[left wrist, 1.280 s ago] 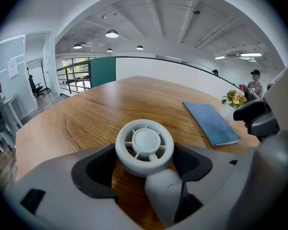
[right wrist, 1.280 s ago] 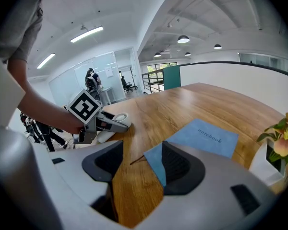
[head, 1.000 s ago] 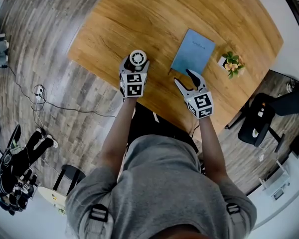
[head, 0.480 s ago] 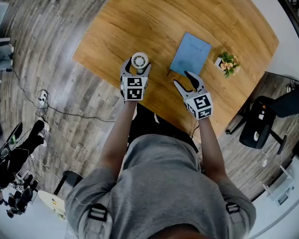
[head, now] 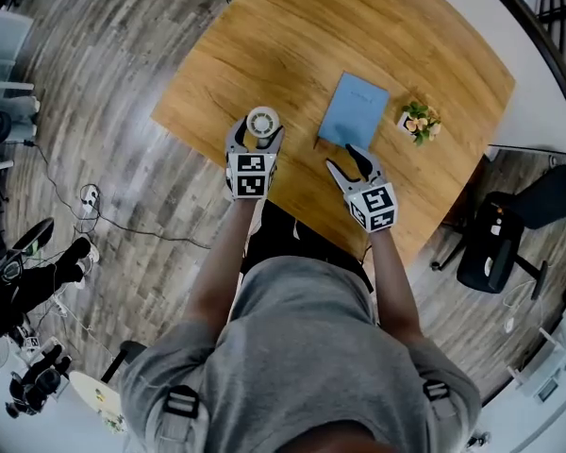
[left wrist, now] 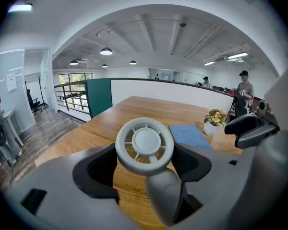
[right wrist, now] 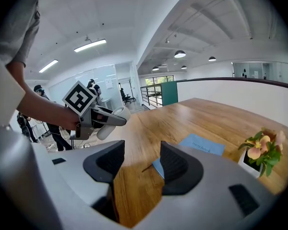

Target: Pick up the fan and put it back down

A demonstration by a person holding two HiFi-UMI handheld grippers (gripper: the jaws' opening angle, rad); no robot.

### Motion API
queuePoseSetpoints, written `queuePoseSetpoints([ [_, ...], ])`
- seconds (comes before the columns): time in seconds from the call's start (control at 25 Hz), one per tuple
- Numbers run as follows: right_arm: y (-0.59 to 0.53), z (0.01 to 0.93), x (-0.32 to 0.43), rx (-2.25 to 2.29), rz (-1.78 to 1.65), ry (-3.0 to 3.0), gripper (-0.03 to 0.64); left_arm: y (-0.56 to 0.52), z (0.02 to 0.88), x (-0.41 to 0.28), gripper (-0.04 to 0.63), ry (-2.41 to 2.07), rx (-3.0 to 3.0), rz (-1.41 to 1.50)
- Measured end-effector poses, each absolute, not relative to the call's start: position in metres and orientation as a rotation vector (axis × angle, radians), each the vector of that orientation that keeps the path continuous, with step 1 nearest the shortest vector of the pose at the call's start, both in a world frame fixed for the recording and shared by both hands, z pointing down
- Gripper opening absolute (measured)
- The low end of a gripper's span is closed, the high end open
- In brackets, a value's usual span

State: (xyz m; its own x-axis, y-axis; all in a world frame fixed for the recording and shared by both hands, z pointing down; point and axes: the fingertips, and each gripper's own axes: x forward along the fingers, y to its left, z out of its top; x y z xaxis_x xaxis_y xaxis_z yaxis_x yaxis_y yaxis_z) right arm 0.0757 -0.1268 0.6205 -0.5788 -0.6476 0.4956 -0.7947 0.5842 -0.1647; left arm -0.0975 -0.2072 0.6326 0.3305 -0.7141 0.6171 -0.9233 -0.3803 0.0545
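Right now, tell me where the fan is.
In the head view the fan is at centre-left, clamped in the jaws of the left gripper above the near edge of the wooden table, with the blue notebook just to its right.

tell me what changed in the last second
The left hand-held gripper, still shut on the fan, raised it higher above the table. The right hand-held gripper rose too, empty, its jaws closing slightly though still open. The blue notebook and potted plant stayed put.
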Motion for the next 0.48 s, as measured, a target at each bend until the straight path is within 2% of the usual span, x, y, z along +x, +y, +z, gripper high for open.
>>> queuePoseSetpoints([
  [0.48, -0.113, 0.587, 0.086, 1.217, 0.467, -2.477, 0.235, -0.185, 0.583, -0.095, 0.371, -1.504, 2.240, 0.658],
])
